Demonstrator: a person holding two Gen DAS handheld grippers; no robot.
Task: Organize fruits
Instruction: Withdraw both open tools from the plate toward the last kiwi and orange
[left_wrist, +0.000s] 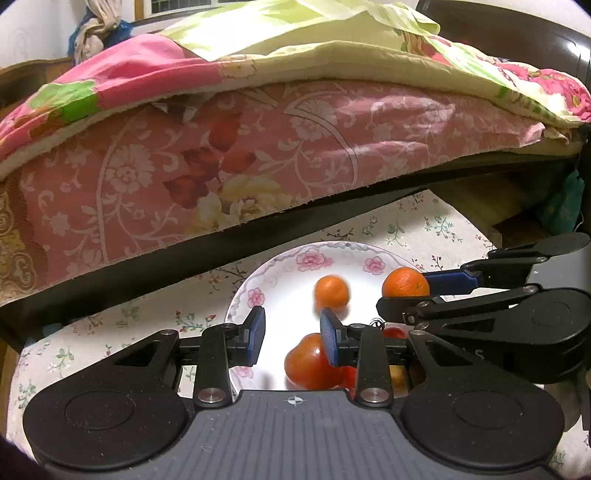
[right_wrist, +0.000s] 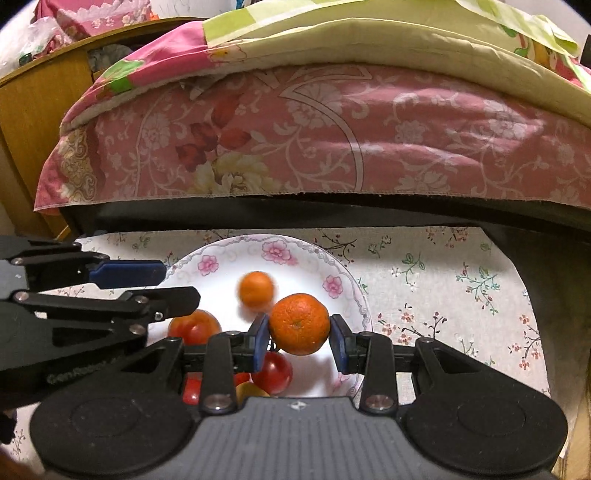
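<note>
A white floral plate (left_wrist: 266, 280) (right_wrist: 221, 258) sits on a flowered cloth. My left gripper (left_wrist: 292, 336) is open and empty above the plate; a blurred small orange (left_wrist: 331, 291) (right_wrist: 256, 289) lies just beyond its fingers, apparently in motion. A red tomato (left_wrist: 308, 363) (right_wrist: 194, 326) lies under the left gripper's right finger. My right gripper (right_wrist: 299, 341) (left_wrist: 406, 295) is shut on a larger orange (right_wrist: 299, 323) (left_wrist: 405, 282), held over the plate's right part. More tomatoes (right_wrist: 275, 371) and a yellow fruit (right_wrist: 248, 392) lie below it.
The flowered cloth (right_wrist: 443, 288) covers a small table in front of a bed with pink and green quilts (left_wrist: 258, 155). A wooden cabinet (right_wrist: 33, 103) stands at the left. The two grippers are close together over the plate.
</note>
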